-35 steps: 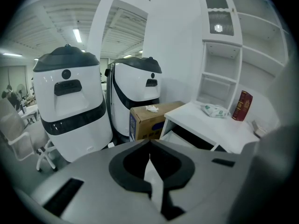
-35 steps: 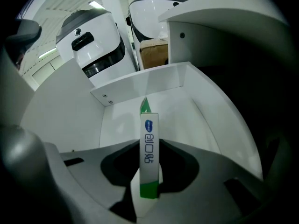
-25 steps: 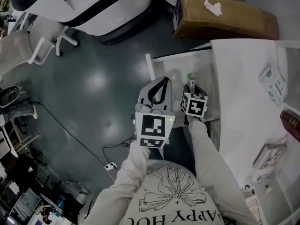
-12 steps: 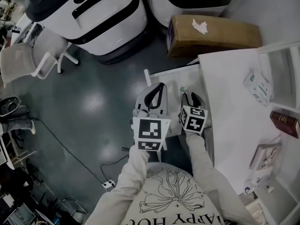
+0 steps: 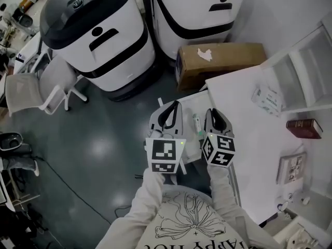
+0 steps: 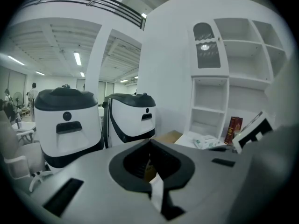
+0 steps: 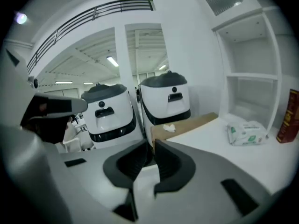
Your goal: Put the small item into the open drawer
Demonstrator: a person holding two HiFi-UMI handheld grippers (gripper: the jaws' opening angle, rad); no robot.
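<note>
I read L hand-held gripper (image 6: 150, 143): smooth grey jaws pinched together, empty. R hand-held gripper (image 7: 152, 146): jaws closing, narrow gap, nothing betw. Slim tube-like small item (image 5: 197, 124) lies inside white open drawer (image 5: 187, 105) at the surface (image 5: 244, 113) edge. Beyond: cardboard box (image 5: 218, 61), glossy grey floor (image 5: 104, 134).

Head view overhead; gripper views toward machines (image 5: 98, 40)

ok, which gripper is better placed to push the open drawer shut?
Left, probably. The left gripper hangs over the white drawer's outer rim, the side away from the white desk, jaws together. The right gripper, jaws closing on nothing, sits at the desk edge.
</note>
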